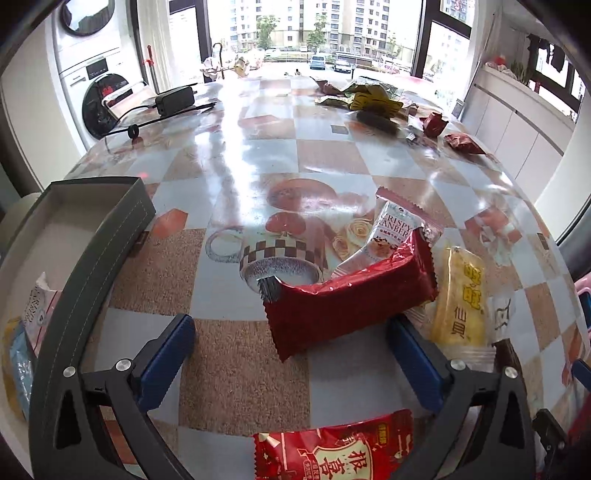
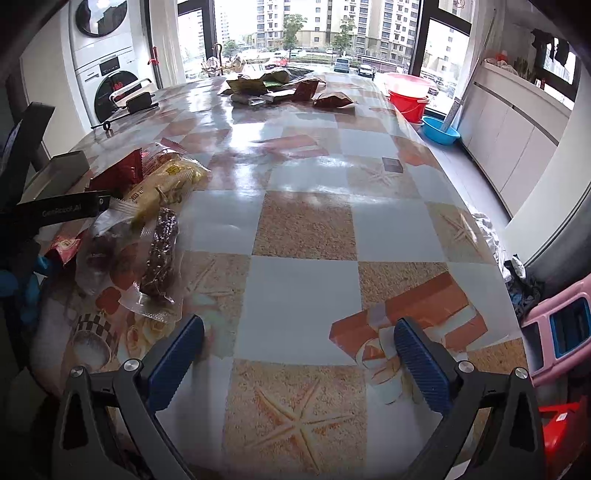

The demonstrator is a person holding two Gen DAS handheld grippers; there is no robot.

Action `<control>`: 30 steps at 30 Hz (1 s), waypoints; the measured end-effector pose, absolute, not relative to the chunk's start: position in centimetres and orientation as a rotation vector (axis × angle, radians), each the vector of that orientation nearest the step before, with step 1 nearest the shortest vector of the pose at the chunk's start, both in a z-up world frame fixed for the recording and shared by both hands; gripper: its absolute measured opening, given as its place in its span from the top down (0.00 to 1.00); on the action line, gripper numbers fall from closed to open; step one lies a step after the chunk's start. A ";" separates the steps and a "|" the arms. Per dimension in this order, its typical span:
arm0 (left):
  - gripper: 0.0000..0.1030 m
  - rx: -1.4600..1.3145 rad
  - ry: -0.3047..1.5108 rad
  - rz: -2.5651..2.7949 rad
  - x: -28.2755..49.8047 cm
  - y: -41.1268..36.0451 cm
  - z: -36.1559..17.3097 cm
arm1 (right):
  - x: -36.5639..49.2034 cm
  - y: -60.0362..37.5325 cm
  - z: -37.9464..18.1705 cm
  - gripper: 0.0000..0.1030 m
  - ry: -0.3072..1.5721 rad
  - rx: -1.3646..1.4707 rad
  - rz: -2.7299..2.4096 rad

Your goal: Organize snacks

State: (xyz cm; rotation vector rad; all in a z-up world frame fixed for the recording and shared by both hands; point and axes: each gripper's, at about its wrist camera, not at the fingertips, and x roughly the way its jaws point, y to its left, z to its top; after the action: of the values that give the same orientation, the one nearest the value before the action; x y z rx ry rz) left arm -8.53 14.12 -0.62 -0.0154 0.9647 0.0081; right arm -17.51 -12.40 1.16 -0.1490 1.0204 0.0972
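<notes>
Two tongs, both spread apart, gripping nothing | left tongs (image 1: 291,350) straddle red snack packet (image 1: 347,299) on table (image 1: 258,155), yellow packet (image 1: 460,295) just right | dark box (image 1: 92,240) at left, holding packets | right tongs (image 2: 299,350) over bare checkered table, brown snack bar (image 2: 160,254) left.

A home laundry-balcony room: stacked washer and dryer (image 1: 92,74), patterned-oilcloth table (image 2: 306,229), apartment blocks (image 1: 314,22) outside.
</notes>
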 end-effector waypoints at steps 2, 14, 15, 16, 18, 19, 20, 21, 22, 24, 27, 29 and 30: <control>0.00 -0.012 0.964 0.002 -8.6 14.2 -0.6 | -17.4 -12.3 1.2 0.00 1.032 -0.153 0.103; 0.00 -0.011 0.963 0.002 -8.6 14.1 -0.5 | -17.0 -12.0 1.1 0.00 1.047 -0.171 0.138; 0.00 -0.011 0.963 0.002 -8.6 14.1 -0.5 | -17.0 -12.0 1.1 0.00 1.044 -0.171 0.139; 0.00 -0.010 0.963 0.002 -8.6 14.1 -0.5 | -17.1 -12.0 1.0 0.00 1.041 -0.171 0.139; 0.00 -0.010 0.963 0.003 -8.6 14.1 -0.6 | -17.2 -12.0 1.0 0.00 1.036 -0.171 0.140; 0.00 -0.010 0.963 0.003 -8.6 14.1 -0.6 | -17.2 -12.0 1.0 0.00 1.036 -0.171 0.140; 0.00 -0.010 0.963 0.003 -8.6 14.1 -0.5 | -17.2 -12.0 1.0 0.00 1.036 -0.172 0.142; 0.00 -0.011 0.963 0.003 -8.6 14.1 -0.6 | -17.2 -12.1 1.0 0.00 1.036 -0.172 0.143; 0.00 -0.011 0.962 0.003 -8.6 14.1 -0.5 | -17.3 -12.0 1.0 0.00 1.035 -0.172 0.141; 0.00 -0.011 0.962 0.004 -8.6 14.0 -0.6 | -17.3 -12.0 1.1 0.00 1.035 -0.171 0.139; 0.00 -0.011 0.962 0.004 -8.6 14.1 -0.5 | -17.3 -12.0 1.1 0.00 1.036 -0.171 0.139; 0.00 -0.011 0.962 0.003 -8.6 14.1 -0.5 | -17.3 -12.0 1.0 0.00 1.035 -0.171 0.139; 0.00 -0.011 0.962 0.003 -8.6 14.1 -0.5 | -17.3 -12.0 1.0 0.00 1.035 -0.171 0.139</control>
State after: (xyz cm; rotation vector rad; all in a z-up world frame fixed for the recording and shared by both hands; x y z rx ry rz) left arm -8.63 14.09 -0.54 -0.0109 0.9622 0.0033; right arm -17.33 -11.98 1.05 -0.1713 1.0351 0.1390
